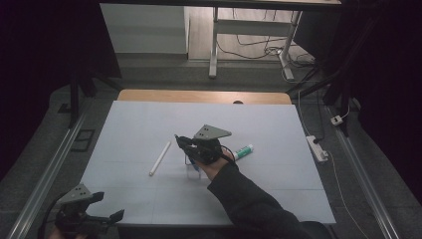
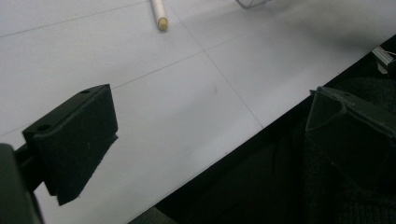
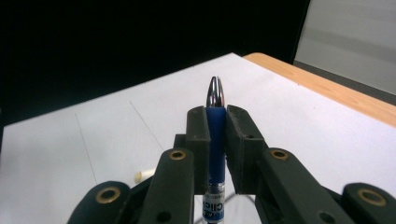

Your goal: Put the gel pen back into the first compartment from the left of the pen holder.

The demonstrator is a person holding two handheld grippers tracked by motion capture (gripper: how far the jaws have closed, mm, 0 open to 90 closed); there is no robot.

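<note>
My right gripper [image 1: 183, 143] hangs over the middle of the white table sheet [image 1: 129, 124], shut on a blue pen [image 3: 216, 135]. The pen stands upright between the pads, its silver tip [image 3: 216, 92] poking above them. In the high view a bit of blue of the pen [image 1: 191, 162] shows below the gripper. A white stick [image 1: 159, 158] lies left of that gripper, and its near end [image 2: 159, 14] shows in the left gripper view. My left gripper [image 1: 108, 205] rests at the table's near left corner. Its jaws stand wide apart with nothing between them [image 2: 210, 135].
A green and white tube [image 1: 244, 151] lies right of the right gripper. The edge of a clear object [image 2: 252, 3] sits on the sheet near the stick. A wooden table edge [image 1: 204, 96] runs along the far side. A power strip [image 1: 317, 148] lies on the floor at right.
</note>
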